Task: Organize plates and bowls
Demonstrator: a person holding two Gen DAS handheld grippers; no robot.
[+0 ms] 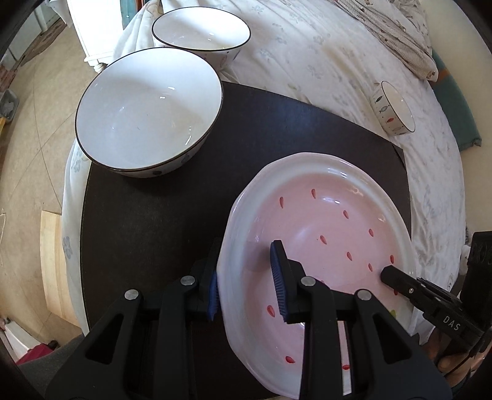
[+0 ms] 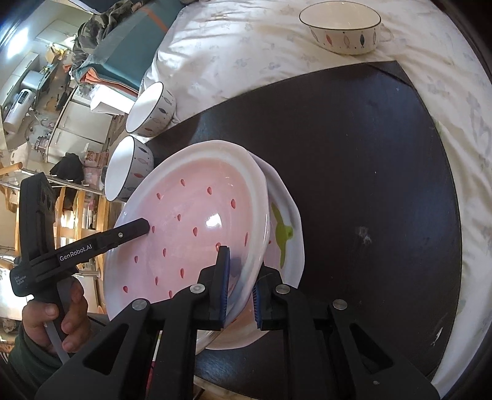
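Two grippers clamp one pink seed-dotted ceramic plate [image 1: 323, 234] over dark square mat [image 1: 147, 234]: left gripper [image 1: 246, 283] pinching near-left rim, right gripper [image 2: 240, 286] closed on opposite rim. Right view alone shows second plate with green mark [image 2: 284, 234] underneath, plus handled cup [image 2: 344, 29] far. Left view alone shows large white bowl's [image 1: 147, 110] interior.

Black claw [image 2: 240, 289], blue ribbed pads [image 2: 224, 289]

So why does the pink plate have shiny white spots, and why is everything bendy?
Right wrist view: window light glares off the pink plate. Left wrist view: smaller glints on the big white bowl. Both views: a fisheye lens curves the black mat and darkens the corners.
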